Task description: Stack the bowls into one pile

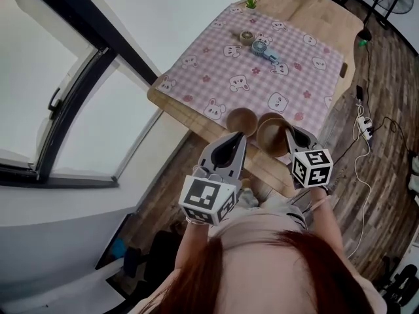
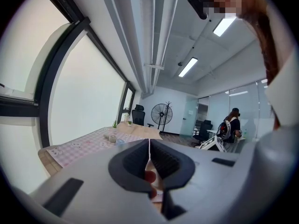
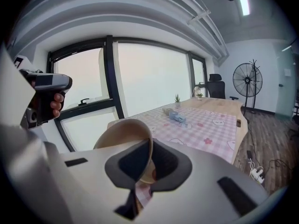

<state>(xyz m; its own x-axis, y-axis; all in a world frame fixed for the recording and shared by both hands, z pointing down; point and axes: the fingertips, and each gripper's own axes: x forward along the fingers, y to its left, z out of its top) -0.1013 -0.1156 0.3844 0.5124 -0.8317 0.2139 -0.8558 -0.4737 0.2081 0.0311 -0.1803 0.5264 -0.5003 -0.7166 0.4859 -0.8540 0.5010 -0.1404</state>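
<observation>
Gripped bowl (image 1: 270, 136), second bowl (image 1: 241, 120) beside, fan (image 1: 264, 52), plant (image 1: 251, 2) beyond

Two bowls (image 1: 241, 121), two grippers (image 1: 237, 137), two small potted plants (image 1: 251, 2), one checked cloth (image 1: 301, 77) and one standing fan (image 3: 247, 80) are counted.

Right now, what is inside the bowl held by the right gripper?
Nothing shows inside the bowl. The fingers of the right gripper cover its right rim, so that part is unseen.
</observation>
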